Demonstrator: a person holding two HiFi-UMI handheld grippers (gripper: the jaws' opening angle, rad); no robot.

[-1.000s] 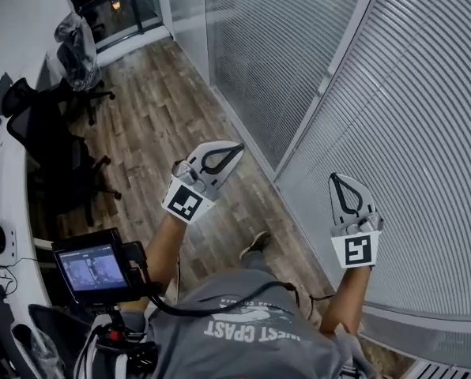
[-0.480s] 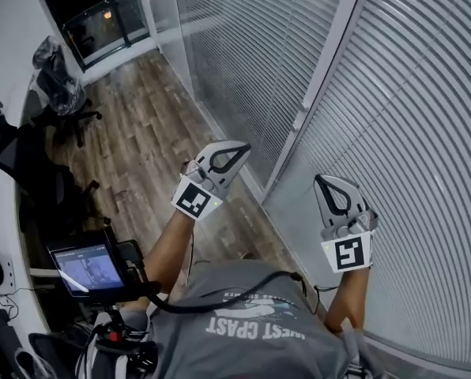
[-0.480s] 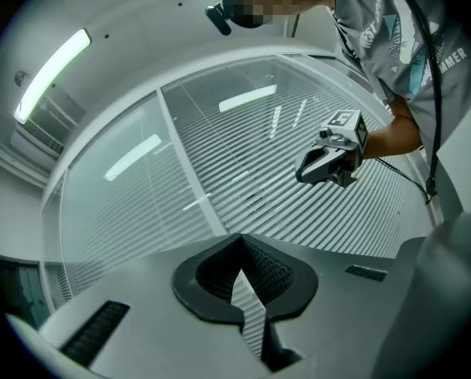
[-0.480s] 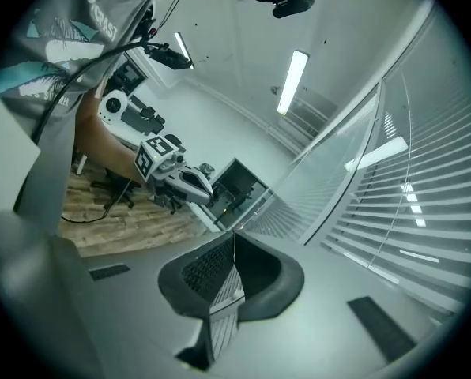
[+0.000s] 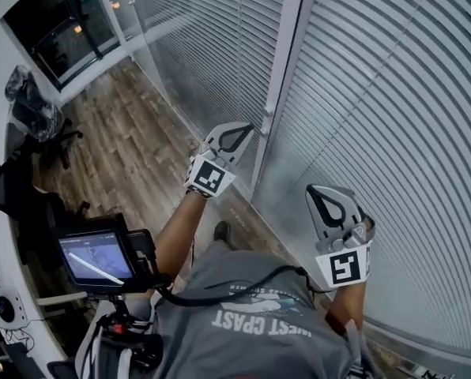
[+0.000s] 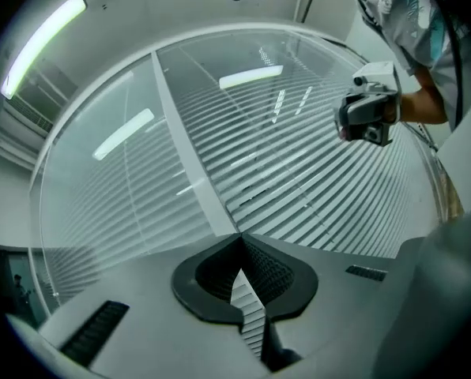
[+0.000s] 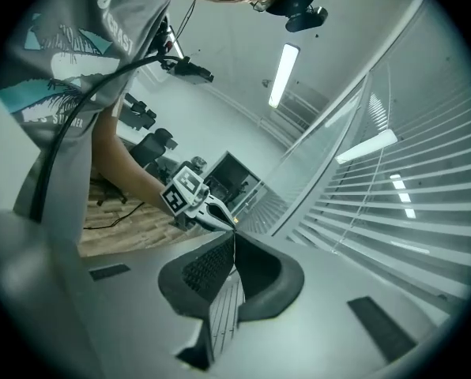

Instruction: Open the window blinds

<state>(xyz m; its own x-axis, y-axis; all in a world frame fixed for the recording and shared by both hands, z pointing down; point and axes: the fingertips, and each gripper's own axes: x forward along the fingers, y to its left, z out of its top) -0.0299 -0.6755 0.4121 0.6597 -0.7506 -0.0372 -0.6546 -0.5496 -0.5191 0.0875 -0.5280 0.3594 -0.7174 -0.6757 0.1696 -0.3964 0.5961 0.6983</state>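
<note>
Held left gripper (image 5: 239,135) and right gripper (image 5: 318,200) with jaws pressed together, nothing between them. Carried both nearer the window blinds (image 5: 393,117) than 1 second before, the left now beside the white post (image 5: 283,77) at centre frame. Gripped no cord or wand yet, so probably only approaching. Faced closed slats filling the upper right. Stood on wood floor (image 5: 133,140), office chairs (image 5: 18,196) at far left.
</note>
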